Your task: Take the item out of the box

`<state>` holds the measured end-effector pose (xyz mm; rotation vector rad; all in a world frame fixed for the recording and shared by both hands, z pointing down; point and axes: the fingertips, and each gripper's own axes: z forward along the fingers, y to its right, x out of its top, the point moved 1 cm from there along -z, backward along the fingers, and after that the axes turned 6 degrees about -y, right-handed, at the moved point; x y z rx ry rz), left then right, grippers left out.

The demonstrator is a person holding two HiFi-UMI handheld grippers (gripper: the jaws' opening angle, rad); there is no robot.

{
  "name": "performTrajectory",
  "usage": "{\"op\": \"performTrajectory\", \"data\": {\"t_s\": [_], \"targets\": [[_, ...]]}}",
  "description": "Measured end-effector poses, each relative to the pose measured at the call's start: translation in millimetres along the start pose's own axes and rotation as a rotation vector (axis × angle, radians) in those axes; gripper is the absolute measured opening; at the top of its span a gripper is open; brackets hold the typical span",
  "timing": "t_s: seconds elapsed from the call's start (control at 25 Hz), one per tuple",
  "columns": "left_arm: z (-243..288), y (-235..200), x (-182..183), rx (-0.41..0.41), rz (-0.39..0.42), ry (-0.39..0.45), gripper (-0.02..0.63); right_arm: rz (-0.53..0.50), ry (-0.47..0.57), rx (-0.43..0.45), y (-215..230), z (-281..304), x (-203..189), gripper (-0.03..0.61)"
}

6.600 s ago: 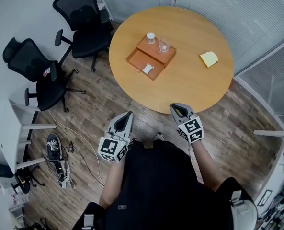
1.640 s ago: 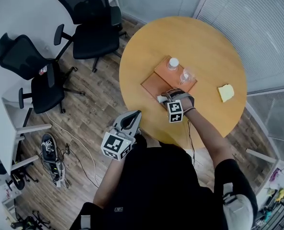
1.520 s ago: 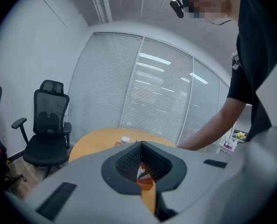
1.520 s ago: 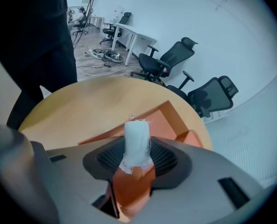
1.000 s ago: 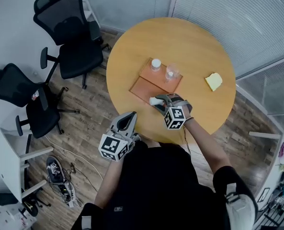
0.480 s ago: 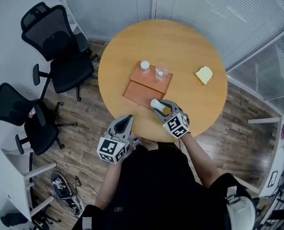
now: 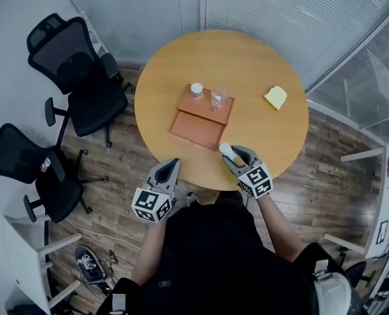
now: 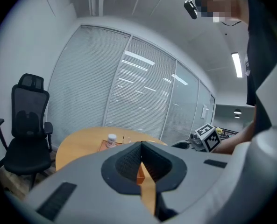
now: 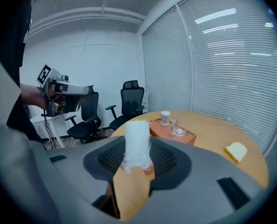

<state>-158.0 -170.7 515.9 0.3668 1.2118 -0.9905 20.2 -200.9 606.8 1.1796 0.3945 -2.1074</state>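
The white roll [image 7: 225, 149] is a short, pale cylinder with a soft wrapping that frays at its lower edge. It stands upright, pinched between the jaws of the right hand-held gripper [image 7: 232, 155], held above the near edge of the desk [image 7: 260, 64] and outside the box [image 7: 195, 128]. The box is a flat orange-brown case lying opened out in two shallow halves side by side, one nearer and one farther, set at a slight angle towards the middle of the desk

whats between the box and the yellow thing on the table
Nothing: in the head view only bare tabletop runs between the box and the yellow piece.
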Motion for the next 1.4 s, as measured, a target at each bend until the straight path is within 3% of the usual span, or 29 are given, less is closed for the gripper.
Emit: {"op": "performTrajectory", "data": {"t_s": [0.24,0.72,1.0,1.2,1.4], "targets": [[-11.7,2.0,-8.1,-0.036,0.017,-0.015,0.006,0.057,0.04,-0.016,-15.1,-14.4,7.9,0.16],[-32.7,5.0,-23.7,-0.089,0.105,-0.065,0.006,0.012,0.054,-0.009,-53.1,-13.3,24.2,0.158],[-40.9,5.6,-24.5,-0.093,0.08,-0.049,0.006,-0.002,0.016,0.011,-64.5,-8.9,26.4,0.158],[-51.3,2.7,-36.8,-0.088,0.131,-0.085,0.006,0.0,0.014,0.037,-75.6,1.3,33.0,0.158],[-53.6,-5.2,-41.1,-0.099,0.104,-0.085,0.006,-0.042,0.011,0.052,-88.7,12.3,44.8,0.158]]}}
